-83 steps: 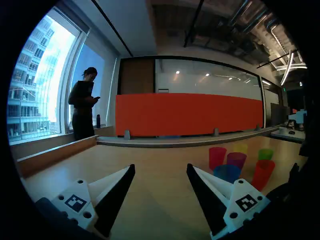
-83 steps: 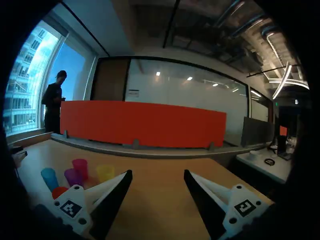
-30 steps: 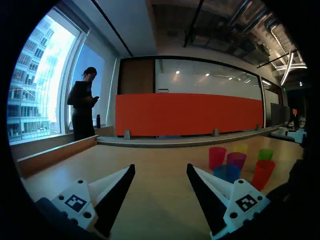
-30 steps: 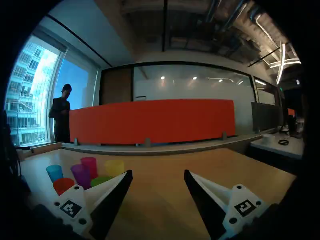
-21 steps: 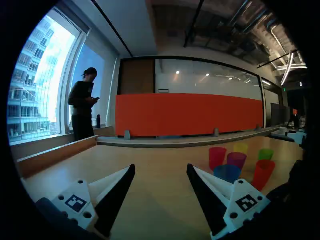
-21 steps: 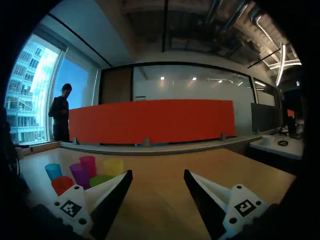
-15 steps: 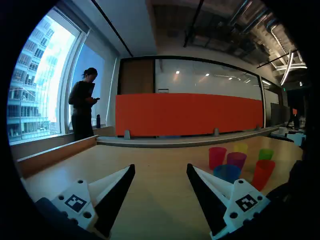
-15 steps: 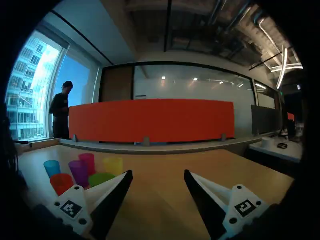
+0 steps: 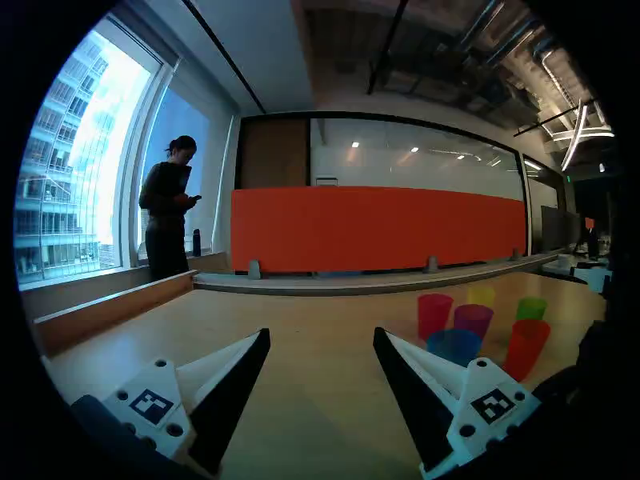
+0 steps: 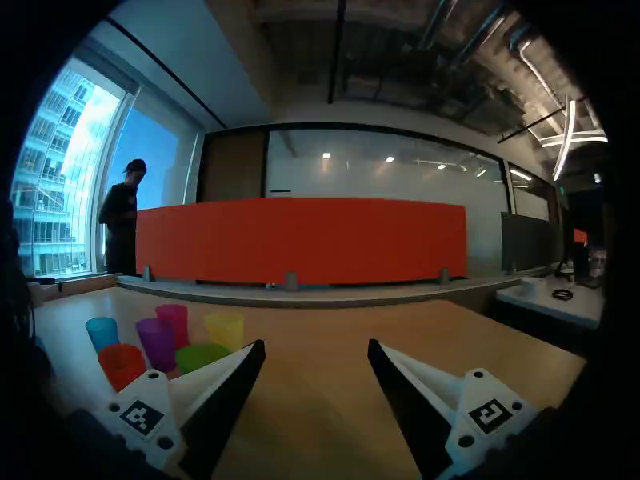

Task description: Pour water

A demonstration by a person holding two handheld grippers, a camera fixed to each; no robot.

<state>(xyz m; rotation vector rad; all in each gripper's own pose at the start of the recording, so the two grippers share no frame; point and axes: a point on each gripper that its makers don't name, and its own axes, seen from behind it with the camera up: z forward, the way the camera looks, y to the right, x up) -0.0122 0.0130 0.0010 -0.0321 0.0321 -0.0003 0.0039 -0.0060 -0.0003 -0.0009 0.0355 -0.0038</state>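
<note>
In the left gripper view, the left hand-held gripper (image 9: pixel 320 331) is spread wide, low over the light wooden table (image 9: pixel 240 312), with nothing between its fingers. To its right, six cups stand close together on the table. The blue plastic cup (image 9: pixel 454 346) and the orange plastic cup (image 9: pixel 526 348) are nearest. The pink plastic cup (image 9: pixel 434 314), purple plastic cup (image 9: pixel 473 320), green plastic cup (image 9: pixel 531 308) and yellow plastic cup (image 9: pixel 481 296) stand behind them. A person (image 9: pixel 166 208) stands by the big window.

In the right gripper view, the right hand-held gripper (image 10: pixel 316 342) is spread wide too and holds nothing. The cups sit on the table to its left, and the green plastic cup (image 10: pixel 200 356) is just beside the finger on that side.
</note>
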